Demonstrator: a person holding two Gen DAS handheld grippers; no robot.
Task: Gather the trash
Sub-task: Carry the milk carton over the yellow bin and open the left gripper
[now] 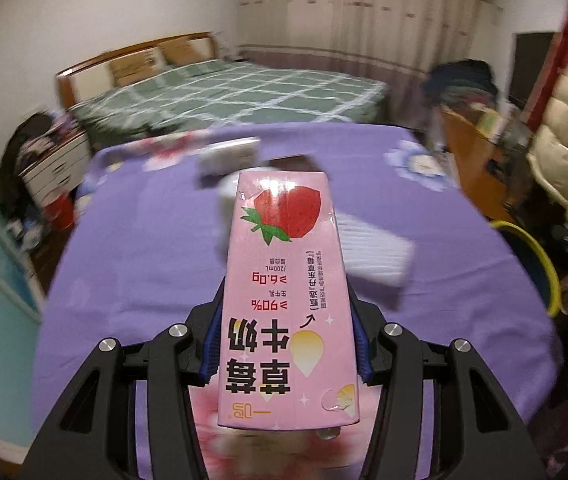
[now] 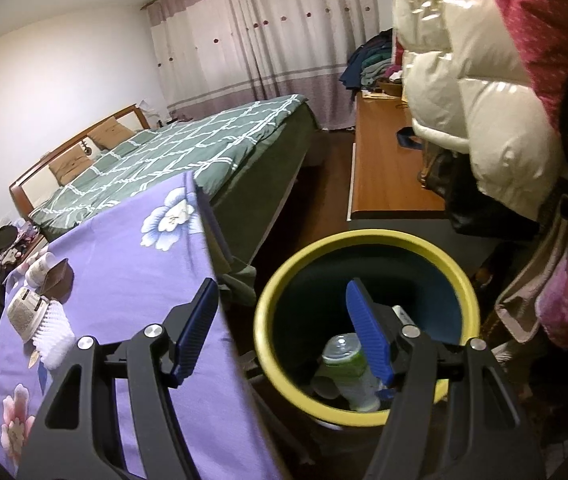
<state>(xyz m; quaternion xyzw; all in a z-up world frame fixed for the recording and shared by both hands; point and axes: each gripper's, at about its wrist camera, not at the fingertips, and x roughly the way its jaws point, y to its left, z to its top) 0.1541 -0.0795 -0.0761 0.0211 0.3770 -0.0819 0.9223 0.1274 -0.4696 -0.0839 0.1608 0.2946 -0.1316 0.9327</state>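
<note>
My left gripper (image 1: 287,344) pinched a pink strawberry milk carton (image 1: 287,292) between its blue fingers (image 1: 212,344), the carton pointing ahead and held clear above the purple flowered desk (image 1: 132,264). A white brush (image 1: 375,252) lay blurred just beyond the carton. My right gripper (image 2: 284,332) hung with fingers (image 2: 198,330) spread and empty over the yellow-rimmed trash bin (image 2: 367,240) beside the desk, where a green-labelled plastic bottle (image 2: 349,368) lay at the bottom, below my right-hand finger.
</note>
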